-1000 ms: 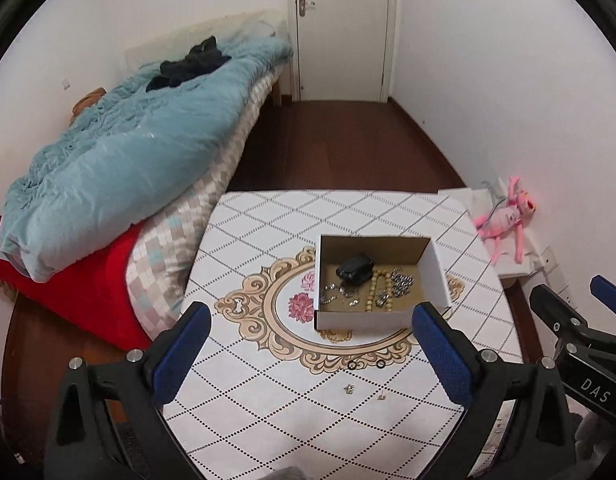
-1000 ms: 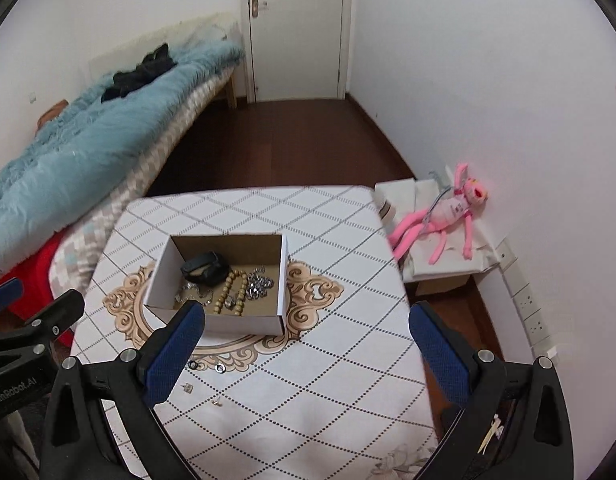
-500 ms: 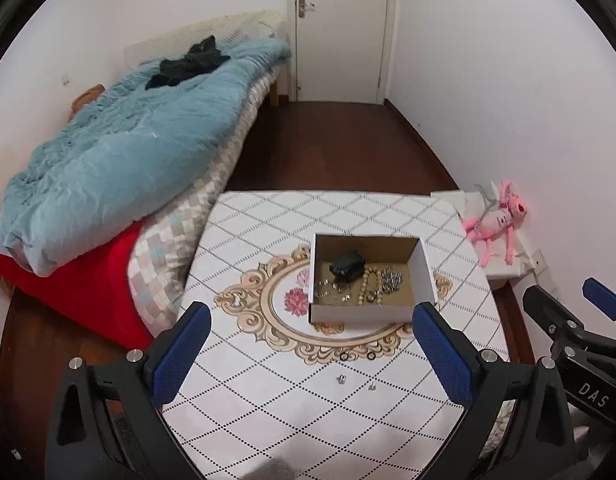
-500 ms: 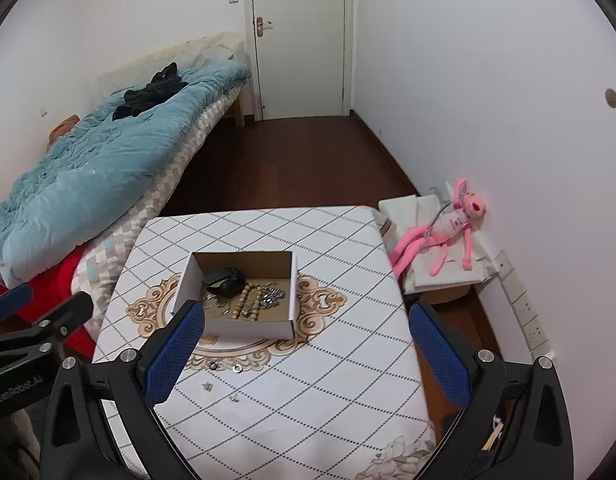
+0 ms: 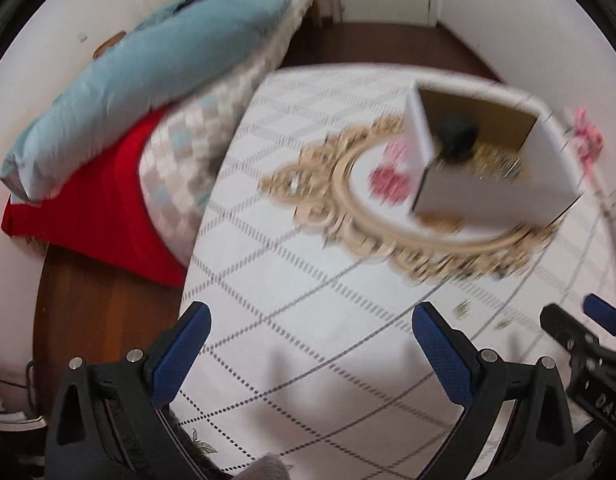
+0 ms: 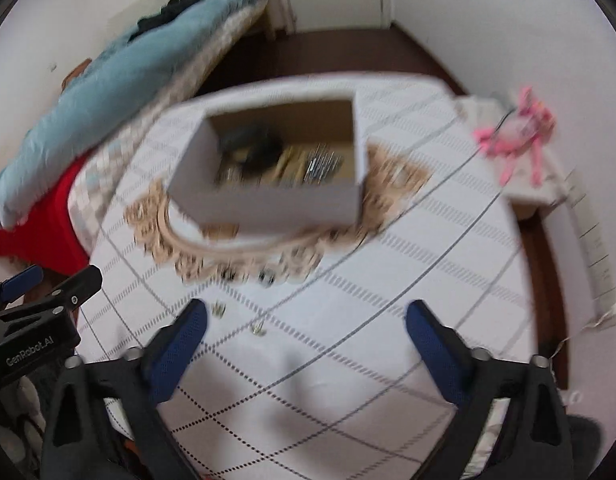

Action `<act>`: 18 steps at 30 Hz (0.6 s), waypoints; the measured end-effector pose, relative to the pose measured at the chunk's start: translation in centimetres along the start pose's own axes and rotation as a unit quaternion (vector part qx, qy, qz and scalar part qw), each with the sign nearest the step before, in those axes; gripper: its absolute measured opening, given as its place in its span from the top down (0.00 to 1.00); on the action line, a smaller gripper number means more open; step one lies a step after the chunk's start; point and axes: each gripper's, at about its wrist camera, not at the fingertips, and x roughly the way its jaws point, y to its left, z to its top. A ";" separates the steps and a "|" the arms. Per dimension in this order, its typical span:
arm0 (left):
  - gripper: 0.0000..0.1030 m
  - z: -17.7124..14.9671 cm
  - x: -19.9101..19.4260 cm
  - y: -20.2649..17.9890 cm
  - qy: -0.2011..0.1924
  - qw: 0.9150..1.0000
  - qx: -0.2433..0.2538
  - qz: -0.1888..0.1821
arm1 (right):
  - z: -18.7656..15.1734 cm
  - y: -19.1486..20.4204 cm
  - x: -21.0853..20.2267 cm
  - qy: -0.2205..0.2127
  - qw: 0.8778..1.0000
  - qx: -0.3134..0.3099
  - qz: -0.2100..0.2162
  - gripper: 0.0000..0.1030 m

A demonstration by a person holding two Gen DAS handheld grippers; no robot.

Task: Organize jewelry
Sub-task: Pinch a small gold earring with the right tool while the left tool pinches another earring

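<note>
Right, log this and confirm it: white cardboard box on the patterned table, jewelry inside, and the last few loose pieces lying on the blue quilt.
One thing is wrong: the loose pieces lie on the patterned table, on the cloth in front of the cardboard box, not on the blue quilt. The right wrist view shows it. The box does hold jewelry.

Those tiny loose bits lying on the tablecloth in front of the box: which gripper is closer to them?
Right. The loose bits lie just past the right gripper, beside its left finger. From the left gripper, the same bits sit off beyond its right finger, toward the other gripper.
</note>
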 end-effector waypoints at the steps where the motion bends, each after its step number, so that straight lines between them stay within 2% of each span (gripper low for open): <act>1: 0.00 -0.3 0.7 0.2 0.007 1.000 0.001 0.003 | -0.5 0.3 1.1 0.009 1.000 0.002 0.007 0.30; 3: 0.00 -1.1 2.0 0.5 0.024 1.000 0.002 0.008 | -1.3 0.7 3.1 0.022 1.000 0.006 0.020 0.42; 7: 0.00 -1.9 3.2 0.9 0.039 0.999 0.003 0.014 | -2.0 1.9 4.6 0.022 0.999 0.003 0.031 0.49; 10: 0.00 -2.1 3.6 1.0 0.044 0.999 0.003 0.013 | -2.1 3.0 5.1 0.019 0.999 -0.010 0.032 0.61; 12: 0.00 -2.1 3.6 0.8 0.043 0.999 0.006 0.013 | -2.3 3.9 5.4 0.015 0.999 -0.028 0.012 0.80; 14: 0.00 -1.9 3.7 0.6 0.043 0.999 0.007 0.007 | -2.3 4.1 5.4 0.014 0.999 -0.032 0.012 0.92; 18: 0.01 -1.6 3.4 -0.9 0.034 0.999 0.012 -0.020 | -2.3 2.6 4.5 0.000 1.000 -0.008 0.016 0.92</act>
